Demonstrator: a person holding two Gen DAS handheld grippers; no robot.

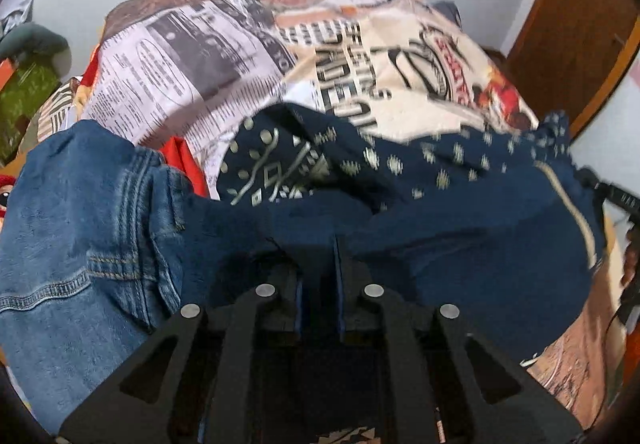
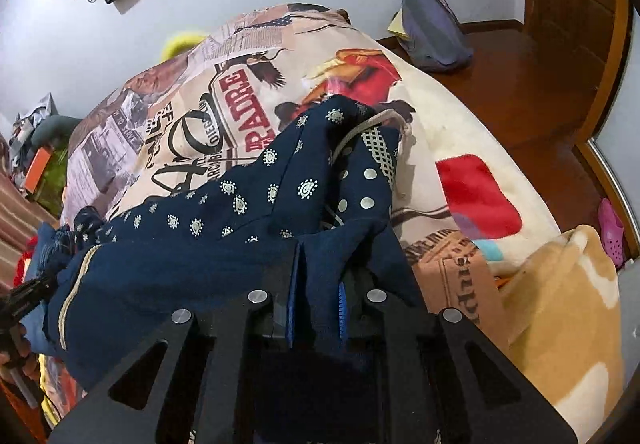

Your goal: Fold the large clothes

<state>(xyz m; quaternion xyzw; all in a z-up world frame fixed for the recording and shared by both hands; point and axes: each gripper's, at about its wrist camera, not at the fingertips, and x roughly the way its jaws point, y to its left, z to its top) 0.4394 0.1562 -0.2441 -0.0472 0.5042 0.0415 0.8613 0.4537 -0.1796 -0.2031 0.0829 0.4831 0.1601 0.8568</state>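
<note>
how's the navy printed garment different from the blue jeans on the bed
The navy printed garment is dark, thin cloth with small pale motifs and a pale trim stripe; the blue jeans are plain, lighter faded denim with heavy stitched seams. The garment is clamped in both the left hand-held gripper and the right hand-held gripper; the jeans lie ungripped at its side. Both sit over the newspaper-print bedcover.

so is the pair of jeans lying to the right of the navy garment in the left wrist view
No, the jeans lie left of the navy patterned garment, which spreads right.
</note>
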